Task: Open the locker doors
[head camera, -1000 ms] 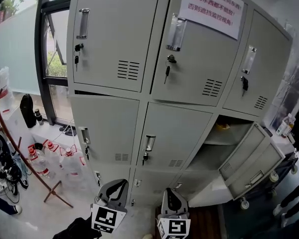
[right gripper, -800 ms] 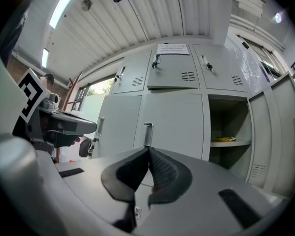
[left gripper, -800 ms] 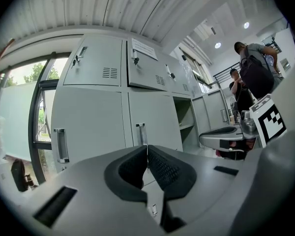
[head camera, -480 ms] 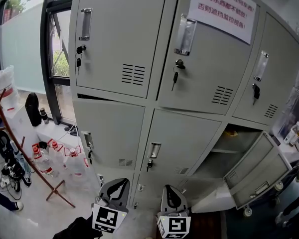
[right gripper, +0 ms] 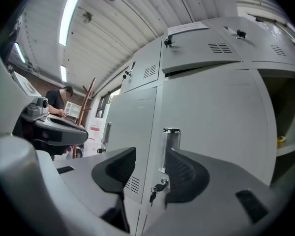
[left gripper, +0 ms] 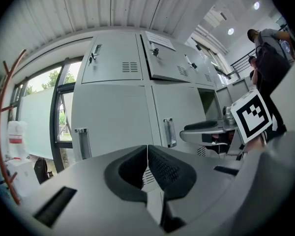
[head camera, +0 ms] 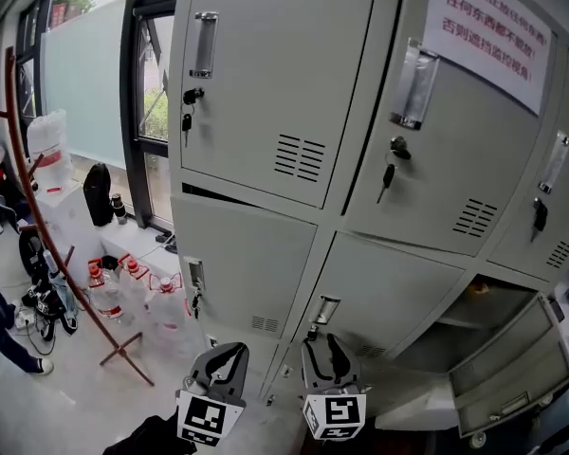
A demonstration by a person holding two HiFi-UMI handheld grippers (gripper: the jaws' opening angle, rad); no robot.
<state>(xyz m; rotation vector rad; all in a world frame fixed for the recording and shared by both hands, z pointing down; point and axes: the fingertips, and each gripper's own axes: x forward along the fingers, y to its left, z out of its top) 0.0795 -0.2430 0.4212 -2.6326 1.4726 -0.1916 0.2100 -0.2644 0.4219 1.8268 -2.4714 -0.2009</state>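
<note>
The grey lockers (head camera: pixel 294 93) fill the head view. In the middle row, the right door (head camera: pixel 512 368) hangs open; the left door (head camera: pixel 247 263) and the middle door (head camera: pixel 389 287) are closed. My left gripper (head camera: pixel 229 356) is shut and empty, low in front of the left door. My right gripper (head camera: pixel 327 349) sits just below the middle door's handle (head camera: pixel 324 309), its jaws opening with nothing between them. In the right gripper view, the right gripper (right gripper: pixel 150 163) frames that handle (right gripper: pixel 171 141) and its key (right gripper: pixel 157 187), still some way off. The left gripper (left gripper: pixel 147 156) faces the locker front.
A paper sign (head camera: pixel 493 31) hangs on the top middle door. Water bottles (head camera: pixel 123 297) and a red stand (head camera: pixel 47 245) are on the floor at the left, under a window (head camera: pixel 152 112). A person's leg (head camera: pixel 0 335) is at the far left.
The view has moved closer and leftward, so the lockers and the open door slid right. The right gripper's jaws have parted; the left stays shut.
</note>
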